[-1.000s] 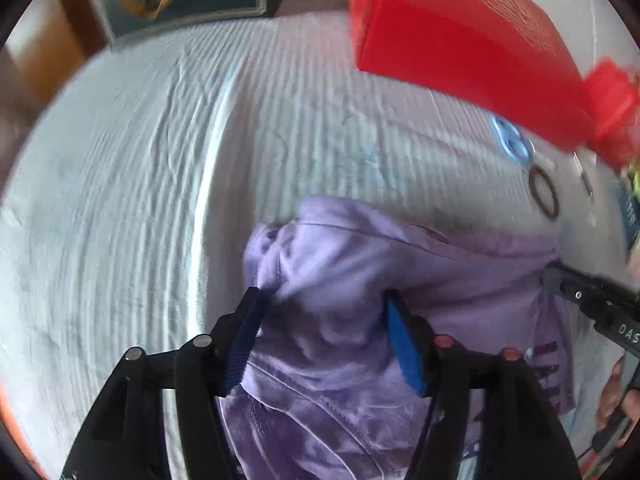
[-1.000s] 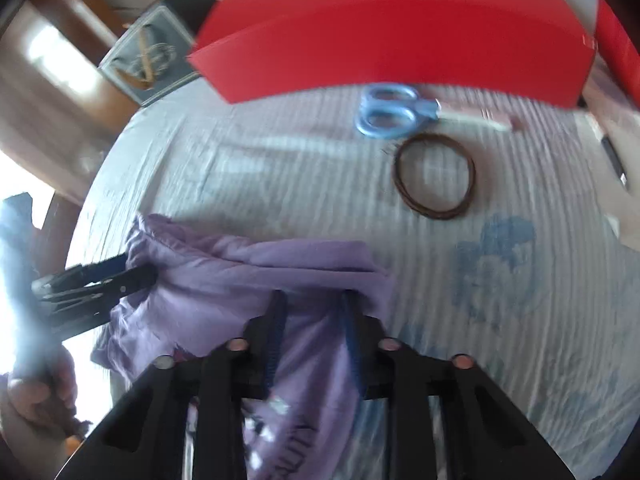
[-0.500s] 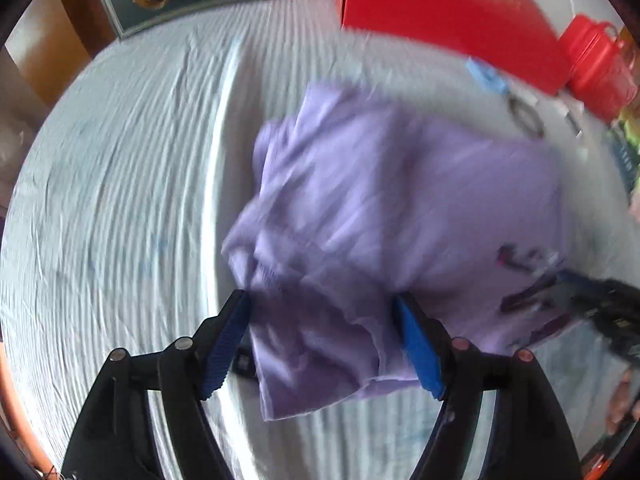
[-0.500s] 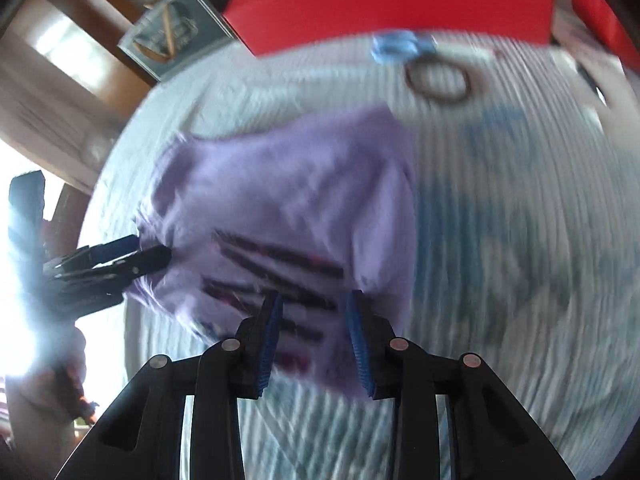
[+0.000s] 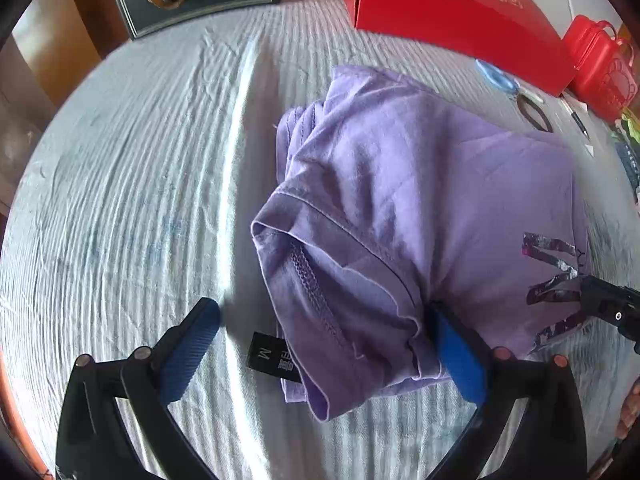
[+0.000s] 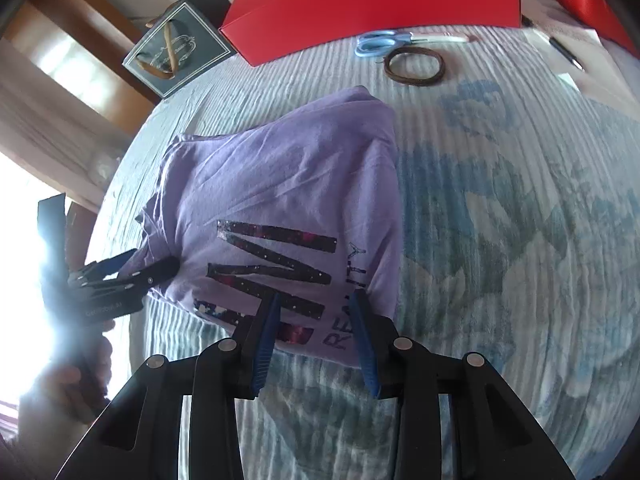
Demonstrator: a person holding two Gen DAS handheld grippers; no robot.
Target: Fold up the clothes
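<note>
A lilac T-shirt [image 5: 420, 200] lies folded on the bedspread, its dark print [image 6: 272, 264] facing up. A black size label [image 5: 272, 356] sticks out at its near corner. My left gripper [image 5: 322, 312] straddles that corner loosely. Its jaws are opening wide, the left pad [image 5: 188, 348] clear of the cloth and the right pad [image 5: 460, 356] at the fabric's edge. My right gripper [image 6: 315, 298] stands over the shirt's near hem, jaws opening, cloth lying slack between the pads. Each gripper shows in the other's view: the left gripper [image 6: 132, 276], the right gripper [image 5: 600, 304].
A red box [image 6: 372, 0] and a dark gift bag [image 6: 180, 52] stand at the far edge. Blue scissors [image 6: 384, 40], a brown ring [image 6: 414, 64] and a pen [image 6: 564, 52] lie beyond the shirt. A red bottle [image 5: 600, 64] stands far right. Bare bedspread [image 5: 120, 200] spreads left.
Both grippers, shut on bunched cloth a second ago, drew it toward the near side and let go. The shirt now lies flat, print up, and both jaws stand wider.
</note>
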